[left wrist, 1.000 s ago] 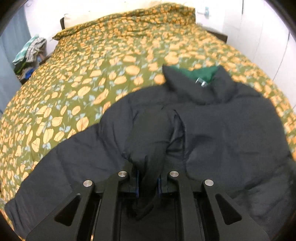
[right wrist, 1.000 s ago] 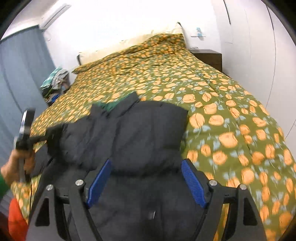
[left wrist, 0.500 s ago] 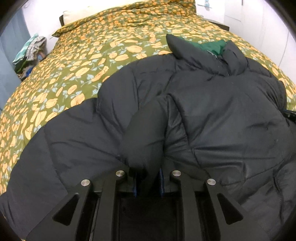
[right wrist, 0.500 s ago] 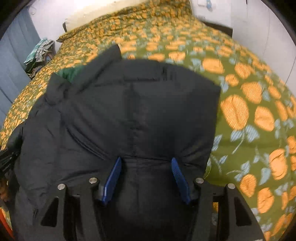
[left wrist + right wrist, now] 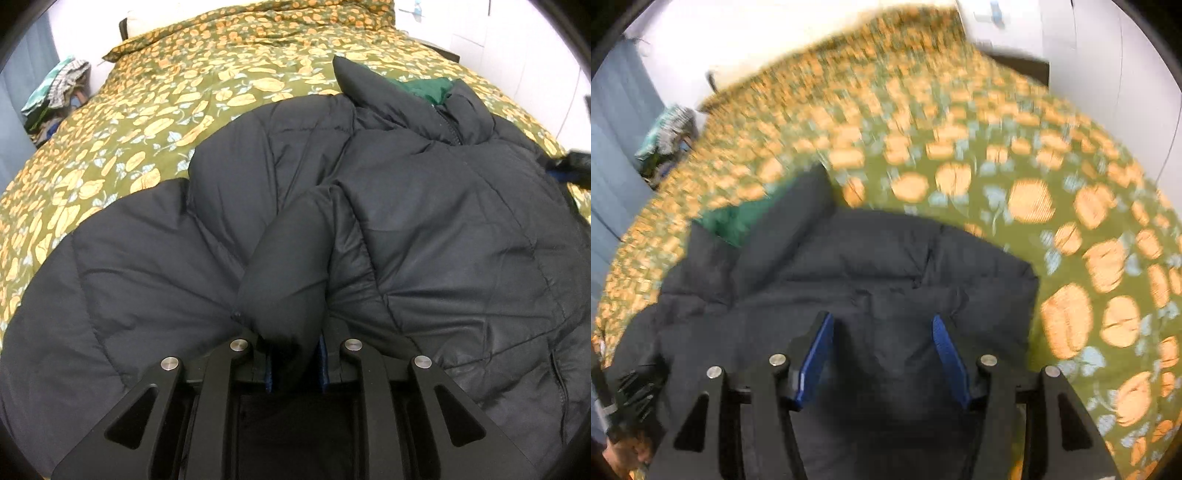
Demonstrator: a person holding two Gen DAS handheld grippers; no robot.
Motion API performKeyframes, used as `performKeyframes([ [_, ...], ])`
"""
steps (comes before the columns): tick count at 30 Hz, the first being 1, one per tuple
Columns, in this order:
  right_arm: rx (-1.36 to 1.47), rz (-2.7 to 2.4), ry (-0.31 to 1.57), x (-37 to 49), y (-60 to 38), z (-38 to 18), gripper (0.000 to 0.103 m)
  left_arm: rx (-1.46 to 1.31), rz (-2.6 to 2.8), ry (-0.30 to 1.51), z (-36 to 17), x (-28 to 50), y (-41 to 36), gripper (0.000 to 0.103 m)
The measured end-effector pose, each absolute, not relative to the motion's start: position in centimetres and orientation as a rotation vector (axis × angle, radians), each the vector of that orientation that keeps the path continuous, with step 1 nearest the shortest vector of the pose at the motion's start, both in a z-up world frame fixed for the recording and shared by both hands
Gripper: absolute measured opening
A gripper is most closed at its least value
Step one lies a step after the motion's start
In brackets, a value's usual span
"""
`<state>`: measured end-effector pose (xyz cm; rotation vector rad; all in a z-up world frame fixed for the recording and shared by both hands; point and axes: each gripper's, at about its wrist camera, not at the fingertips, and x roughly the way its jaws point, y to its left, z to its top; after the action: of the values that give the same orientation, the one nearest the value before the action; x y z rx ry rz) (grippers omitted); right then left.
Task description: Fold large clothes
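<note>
A black puffer jacket with a green lining at the collar lies spread on the bed. My left gripper is shut on a thick fold of it near the front middle, and the fabric bulges up out of the jaws. In the right wrist view the same jacket fills the lower half. My right gripper has its blue pads pressed on a wide bunch of padding near the jacket's right edge. The background there is blurred by motion. The right gripper's tip shows at the left wrist view's right edge.
The bed is covered by an olive quilt with orange flowers. A pile of clothes sits beside the bed at the left, by a grey-blue curtain. A dark nightstand and white wall panels stand at the right. A hand shows at lower left.
My left gripper sank toward the bed with its fold still held. My right gripper narrowed from wide open onto the jacket's padding and swept sideways, so the jacket's right edge now lies closer in.
</note>
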<state>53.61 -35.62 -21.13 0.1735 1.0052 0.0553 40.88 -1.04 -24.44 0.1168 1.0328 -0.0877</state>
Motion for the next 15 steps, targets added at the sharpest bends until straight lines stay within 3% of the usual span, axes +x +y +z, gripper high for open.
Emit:
performKeyframes([
  [4,0.167,0.038,1.045,54.1,-35.2,-23.5,0.056,0.107,-0.093,1.039,-24.7,41.0,-0.9,0.017],
  [15,0.082,0.182,0.980,44.0,-31.2,-18.8,0.056,0.114,-0.084,1.018,-24.9,40.7,-1.0,0.018],
])
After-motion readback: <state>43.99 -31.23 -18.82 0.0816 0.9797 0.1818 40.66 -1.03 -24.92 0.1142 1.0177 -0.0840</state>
